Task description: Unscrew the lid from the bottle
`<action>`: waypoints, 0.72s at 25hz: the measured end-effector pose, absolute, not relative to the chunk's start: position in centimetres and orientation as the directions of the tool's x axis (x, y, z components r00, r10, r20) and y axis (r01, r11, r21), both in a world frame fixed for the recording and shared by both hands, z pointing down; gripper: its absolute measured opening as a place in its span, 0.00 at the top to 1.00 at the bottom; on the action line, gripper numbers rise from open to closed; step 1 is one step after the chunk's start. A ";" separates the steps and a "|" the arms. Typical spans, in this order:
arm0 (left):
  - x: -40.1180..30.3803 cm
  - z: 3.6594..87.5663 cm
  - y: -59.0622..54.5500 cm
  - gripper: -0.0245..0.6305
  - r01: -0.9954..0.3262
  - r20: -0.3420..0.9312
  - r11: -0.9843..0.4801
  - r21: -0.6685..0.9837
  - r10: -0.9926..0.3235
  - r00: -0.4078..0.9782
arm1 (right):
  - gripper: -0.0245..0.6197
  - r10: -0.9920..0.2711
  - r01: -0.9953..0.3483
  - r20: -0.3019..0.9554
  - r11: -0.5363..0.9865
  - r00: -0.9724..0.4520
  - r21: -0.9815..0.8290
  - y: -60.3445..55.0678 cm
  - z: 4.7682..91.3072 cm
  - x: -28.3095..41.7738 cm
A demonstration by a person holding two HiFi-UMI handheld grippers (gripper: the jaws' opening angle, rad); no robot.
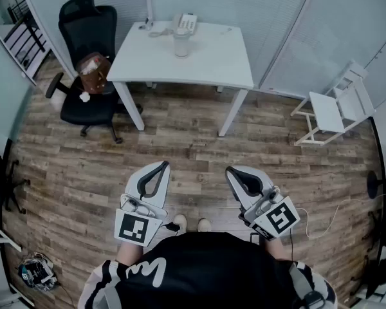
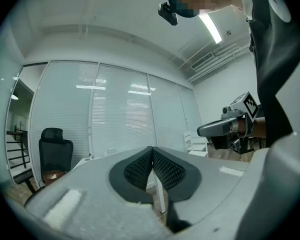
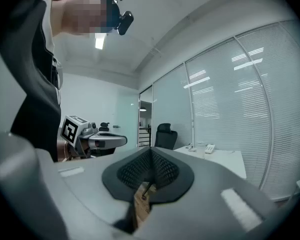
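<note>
A small clear bottle with a pale lid (image 1: 182, 44) stands upright at the far side of a white table (image 1: 206, 63), well ahead of me. In the right gripper view the bottle (image 3: 200, 145) is tiny on the table (image 3: 225, 159). My left gripper (image 1: 161, 167) and right gripper (image 1: 231, 171) are held level side by side over the wooden floor, close to my body and far from the table. Both are shut with nothing between the jaws, as the left gripper (image 2: 151, 149) and right gripper (image 3: 151, 152) show in their own views.
A white phone (image 1: 185, 23) lies behind the bottle. A black office chair (image 1: 83, 56) with a brown bag on its seat stands left of the table. A small white chair (image 1: 331, 111) is at the right. Cables and gear lie along the floor's edges.
</note>
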State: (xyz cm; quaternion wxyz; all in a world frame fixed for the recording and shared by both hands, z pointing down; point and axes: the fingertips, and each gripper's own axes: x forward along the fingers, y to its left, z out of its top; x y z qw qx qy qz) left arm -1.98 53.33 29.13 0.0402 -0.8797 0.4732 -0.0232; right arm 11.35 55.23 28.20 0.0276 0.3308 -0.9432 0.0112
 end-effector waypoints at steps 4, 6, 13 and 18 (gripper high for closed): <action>-2.3 29.0 53.2 0.96 -0.832 0.001 -0.547 -0.094 -0.835 0.550 | 0.96 -0.628 -0.629 0.042 0.778 -0.777 0.008 55.1 27.7 11.0; -2.4 29.2 53.2 0.96 -0.831 0.005 -0.550 -0.090 -0.834 0.551 | 0.96 -0.629 -0.629 0.048 0.777 -0.776 0.005 55.2 27.9 10.9; -2.9 29.3 53.3 0.96 -0.823 0.006 -0.560 -0.094 -0.827 0.562 | 0.96 -0.643 -0.643 0.039 0.765 -0.765 0.015 55.1 27.6 10.6; -4.2 29.5 53.2 0.96 -0.820 0.008 -0.564 -0.093 -0.824 0.566 | 0.96 -0.660 -0.660 0.058 0.751 -0.749 0.011 54.6 28.1 9.8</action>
